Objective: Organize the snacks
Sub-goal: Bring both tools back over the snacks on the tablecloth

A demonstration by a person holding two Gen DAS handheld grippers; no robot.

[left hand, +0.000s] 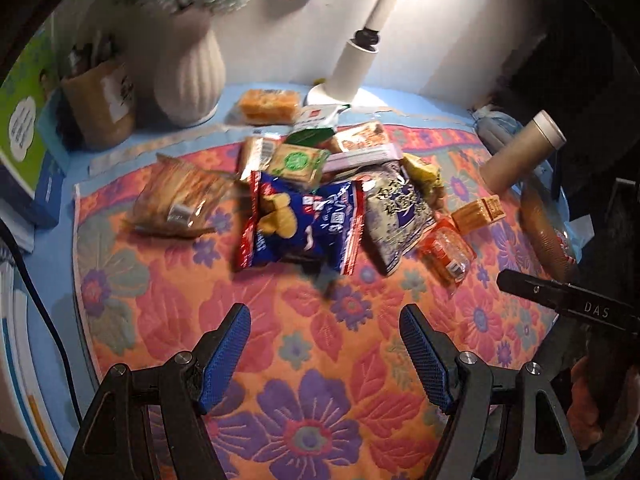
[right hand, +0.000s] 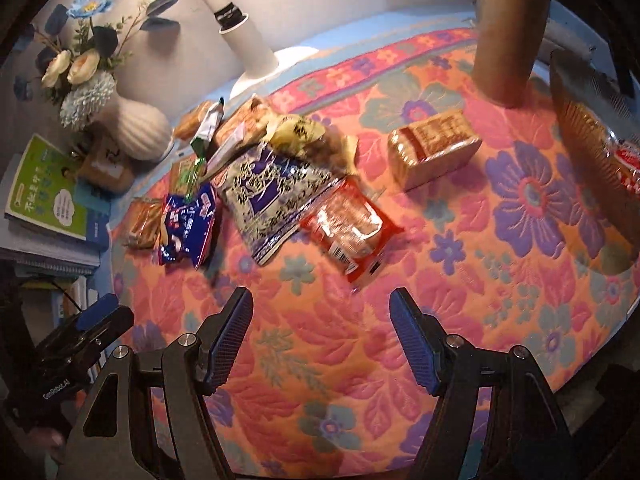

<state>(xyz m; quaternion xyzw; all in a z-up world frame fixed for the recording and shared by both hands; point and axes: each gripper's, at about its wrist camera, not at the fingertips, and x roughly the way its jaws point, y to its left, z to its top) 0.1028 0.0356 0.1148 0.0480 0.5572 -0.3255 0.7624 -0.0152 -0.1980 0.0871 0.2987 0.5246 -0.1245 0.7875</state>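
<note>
Snacks [left hand: 312, 184] lie in a loose heap on the floral cloth [left hand: 312, 360] of the bench, towards its far side, just in front of the lamp [left hand: 352, 68] and vase [left hand: 188, 80]. The left claw [left hand: 325, 354] hangs above bare cloth on the near side of the heap, jaws spread wide and empty; the right claw [right hand: 321, 340] is likewise wide open with nothing in it.

Nothing looks sorted yet, so the step in hand is probably a first pick. The blue chip bag [left hand: 300, 228] sits nearest the left claw and on top, a sensible start: come in low, close on a crimped edge rather than the puffed middle, and lift gently so the packets under it do not drag along. The red pack [right hand: 352, 228] and the cracker box [right hand: 436, 148] lie more apart from the heap, easy takes for the right claw.
</note>
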